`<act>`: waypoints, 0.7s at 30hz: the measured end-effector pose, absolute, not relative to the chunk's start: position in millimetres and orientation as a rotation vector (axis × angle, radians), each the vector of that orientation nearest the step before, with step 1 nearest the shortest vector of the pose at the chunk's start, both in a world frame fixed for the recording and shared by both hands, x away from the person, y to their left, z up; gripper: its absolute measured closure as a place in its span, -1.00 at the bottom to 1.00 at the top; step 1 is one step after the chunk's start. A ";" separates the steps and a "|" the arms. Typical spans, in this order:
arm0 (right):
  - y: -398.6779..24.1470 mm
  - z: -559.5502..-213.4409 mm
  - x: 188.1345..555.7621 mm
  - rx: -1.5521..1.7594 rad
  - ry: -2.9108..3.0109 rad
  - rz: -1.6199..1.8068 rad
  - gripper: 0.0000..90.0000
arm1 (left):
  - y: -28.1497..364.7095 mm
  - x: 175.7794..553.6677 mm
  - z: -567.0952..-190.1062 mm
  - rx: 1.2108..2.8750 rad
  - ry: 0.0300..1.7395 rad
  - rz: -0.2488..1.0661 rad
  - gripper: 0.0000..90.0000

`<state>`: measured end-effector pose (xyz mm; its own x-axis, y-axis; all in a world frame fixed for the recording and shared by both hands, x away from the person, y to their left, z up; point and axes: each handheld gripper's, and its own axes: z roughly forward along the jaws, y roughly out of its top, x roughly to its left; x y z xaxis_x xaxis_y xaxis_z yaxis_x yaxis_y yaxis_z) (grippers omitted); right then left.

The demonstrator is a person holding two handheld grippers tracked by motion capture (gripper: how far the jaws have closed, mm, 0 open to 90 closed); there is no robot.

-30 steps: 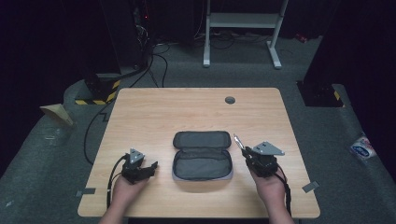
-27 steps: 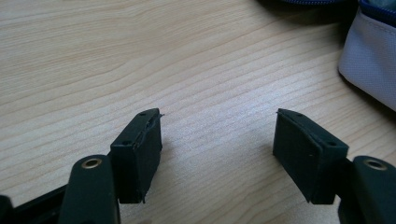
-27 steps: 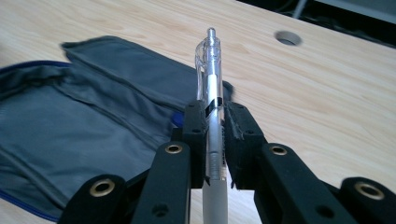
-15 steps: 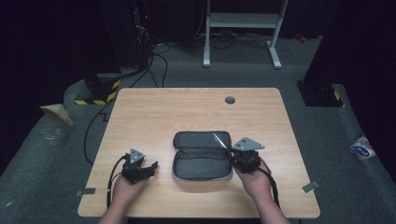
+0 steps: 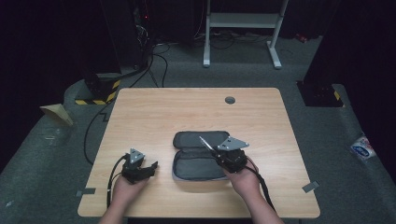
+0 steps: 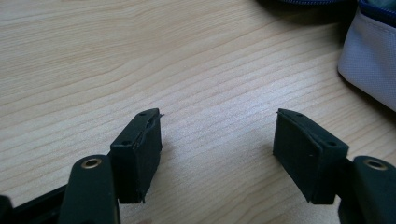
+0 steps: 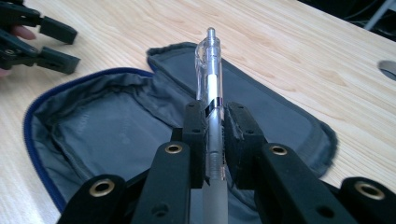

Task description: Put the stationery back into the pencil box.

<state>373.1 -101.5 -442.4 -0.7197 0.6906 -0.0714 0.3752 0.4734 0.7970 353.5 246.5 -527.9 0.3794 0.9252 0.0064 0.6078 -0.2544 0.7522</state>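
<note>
The right gripper (image 7: pixel 215 121) has its jaws clamped on a pen (image 7: pixel 208 70), gripping it about mid-barrel so the clear upper part and its tip stick out ahead. In the high view the right gripper (image 5: pixel 219 150) holds the pen (image 5: pixel 205 142) over the open case (image 5: pixel 196 163), which lies unzipped and flat on the table (image 5: pixel 187 107), near its front edge. The pen slants up and away from the hand, above the case's far half.

The left gripper (image 6: pixel 217 140) has its jaws wide apart with nothing between them, just bare wood below; the case's pale edge (image 6: pixel 369 60) sits off to one side of it. In the high view the left gripper (image 5: pixel 149 166) rests on the table just beside the case, not touching it.

The step in hand looks like putting the pen into the case (carry is done, placing is not). The next move likely calls for lowering the pen until it lies along the lining of 1 of the 2 halves, then parting the jaws. The free gripper could pin the case's rim if the fabric shifts.
</note>
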 end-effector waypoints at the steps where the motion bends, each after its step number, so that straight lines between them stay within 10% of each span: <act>1: -99.0 -442.6 373.2 0.886 2.347 1.131 0.75 | 246.5 353.6 -527.9 1.969 1.317 0.605 -0.28; 21: -60.2 -444.4 367.1 0.762 2.443 1.170 0.75 | 246.9 354.0 -527.8 1.975 1.310 0.606 -0.28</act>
<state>367.1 -60.2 -444.4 -0.8039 0.5917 -0.0600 0.3241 0.5205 0.7899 354.0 246.9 -527.8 0.3842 0.9232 0.0106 0.6054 -0.2606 0.7520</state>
